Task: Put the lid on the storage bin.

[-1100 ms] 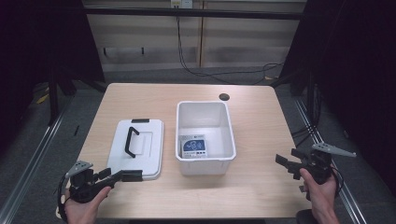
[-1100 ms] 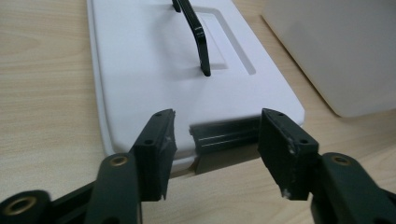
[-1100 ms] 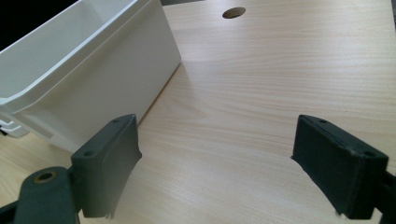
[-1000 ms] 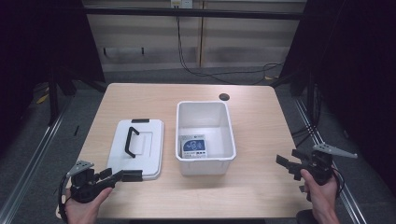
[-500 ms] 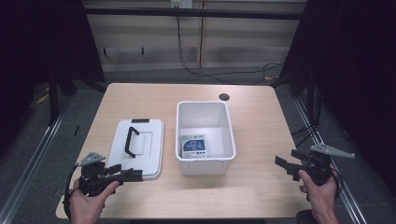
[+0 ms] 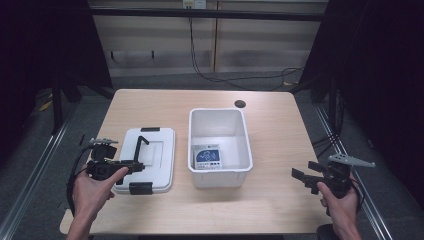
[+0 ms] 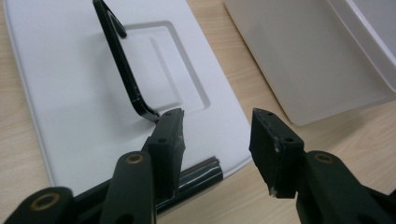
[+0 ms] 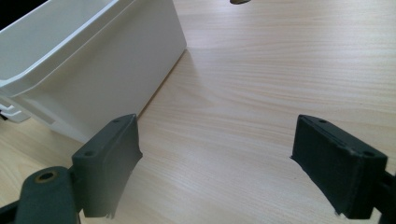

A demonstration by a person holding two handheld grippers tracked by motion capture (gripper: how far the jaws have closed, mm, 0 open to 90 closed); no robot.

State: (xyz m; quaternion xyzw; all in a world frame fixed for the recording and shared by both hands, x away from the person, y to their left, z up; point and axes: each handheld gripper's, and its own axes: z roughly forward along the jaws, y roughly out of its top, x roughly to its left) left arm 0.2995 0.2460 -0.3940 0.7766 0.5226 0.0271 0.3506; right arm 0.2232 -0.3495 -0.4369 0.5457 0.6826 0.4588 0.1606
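At lower left, our left gripper [image 6: 131, 165], jaws narrowing around nothing, nears the light, stiff lid's [image 6: 160, 150] raised black handle [image 7: 122, 70], the best hold.

A blue-and-white printed label [image 6: 207, 156] is lying inside the white plastic bin [image 6: 218, 177]; its print is showing too small to read.

We are looking down on a light wooden desk [image 6: 280, 125] with a round cable hole [image 6: 240, 104] near its far edge. Beyond that edge, black cables [image 6: 210, 75] are hanging down a pale panelled wall [image 6: 150, 35]. Grey floor [image 6: 45, 150] and dark shadow are flanking both side edges.
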